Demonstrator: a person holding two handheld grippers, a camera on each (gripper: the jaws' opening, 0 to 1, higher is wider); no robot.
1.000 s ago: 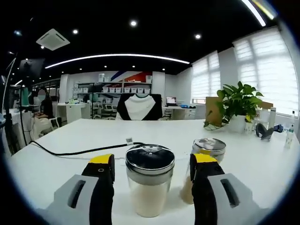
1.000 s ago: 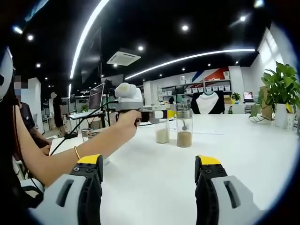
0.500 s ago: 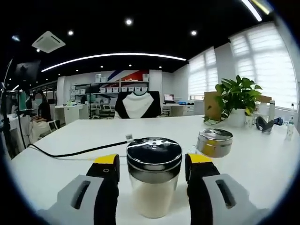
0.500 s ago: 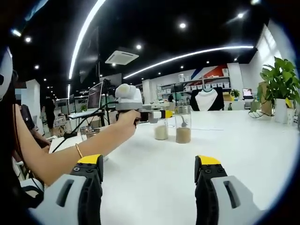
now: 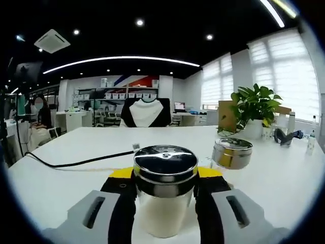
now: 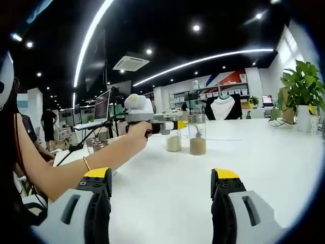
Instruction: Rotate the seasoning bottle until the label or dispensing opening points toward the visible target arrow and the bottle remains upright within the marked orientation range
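left tool (image 5: 165, 185): clamped on clear glass seasoning bottle with shiny chrome lid (image 5: 165, 190), lower centre of left gripper view; both yellow-tipped black jaws press the bottle's sides just under the lid
bottle pose: upright on white surface (image 5: 76, 152), lid facing camera
bottle contents: pale cream powder, fills lower part of the glass
label / opening direction: cannot tell, no arrow mark readable
second bottle: clear glass bottle with chrome lid and yellowish contents (image 5: 231, 153), right of centre in left gripper view, near the gripped one, not touching, right of the right jaw
second bottle from the side: in right gripper view tall clear, tan-brown powder in its bottom (image 6: 197, 134), upper centre, just right of the gripped bottle (image 6: 173, 138)
left tool from outside: in right gripper view, white-grey handle held by person's hand (image 6: 136, 133), upper centre-left, jaws around the gripped bottle (image 6: 172, 126)
right tool (image 6: 161, 185): spread wide apart, gripping nothing, bottom of right gripper view, hanging above bare surface (image 6: 167, 203), well apart from both bottles
cable: black cord (image 5: 76, 162) across the surface, left of the gripped bottle
plant: green leafy potted plant (image 5: 254, 109) at surface's far right edge in left gripper view
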